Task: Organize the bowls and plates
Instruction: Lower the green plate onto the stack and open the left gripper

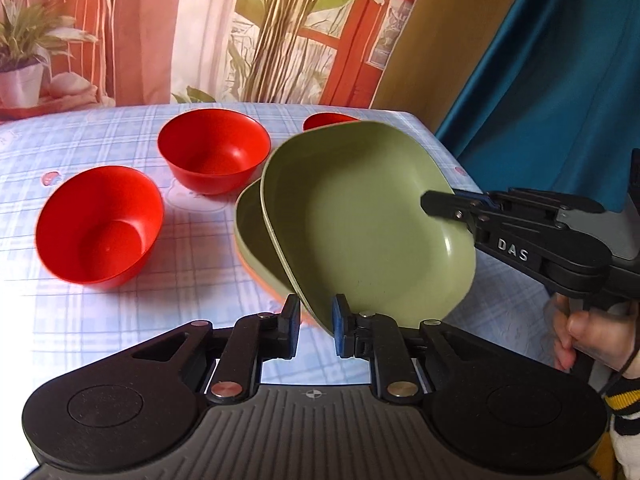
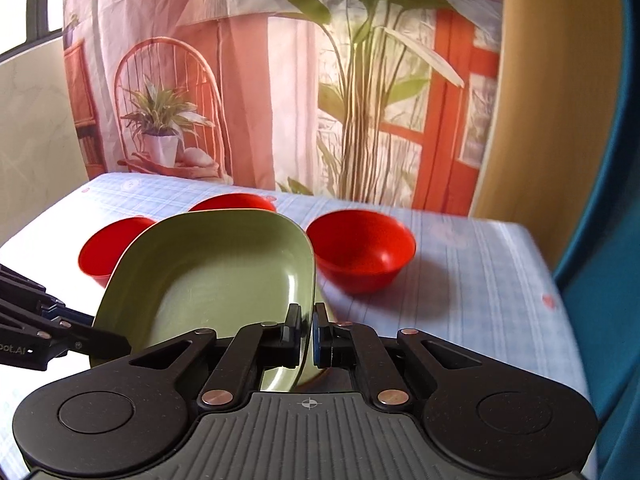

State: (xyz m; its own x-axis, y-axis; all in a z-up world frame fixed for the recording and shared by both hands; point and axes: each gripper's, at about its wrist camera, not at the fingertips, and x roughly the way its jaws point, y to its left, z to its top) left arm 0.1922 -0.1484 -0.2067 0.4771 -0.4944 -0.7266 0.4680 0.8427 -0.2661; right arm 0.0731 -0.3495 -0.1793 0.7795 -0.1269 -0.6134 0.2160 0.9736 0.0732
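A green square plate (image 1: 360,220) is held tilted above a second green plate (image 1: 250,232) that lies on the table, with an orange edge (image 1: 280,294) showing under it. My right gripper (image 1: 440,202) is shut on the tilted plate's right rim; in its own view its tips (image 2: 308,328) pinch that rim of the plate (image 2: 216,280). My left gripper (image 1: 316,326) is open, with the plate's near rim between its fingers. Three red bowls stand on the table: near left (image 1: 100,224), middle (image 1: 214,156), far (image 1: 326,120).
The table (image 1: 80,320) has a blue checked cloth; its right edge (image 1: 464,168) drops off beside a blue curtain (image 1: 560,100). A printed backdrop with plants hangs behind. In the right wrist view one red bowl (image 2: 360,250) stands right of the plate.
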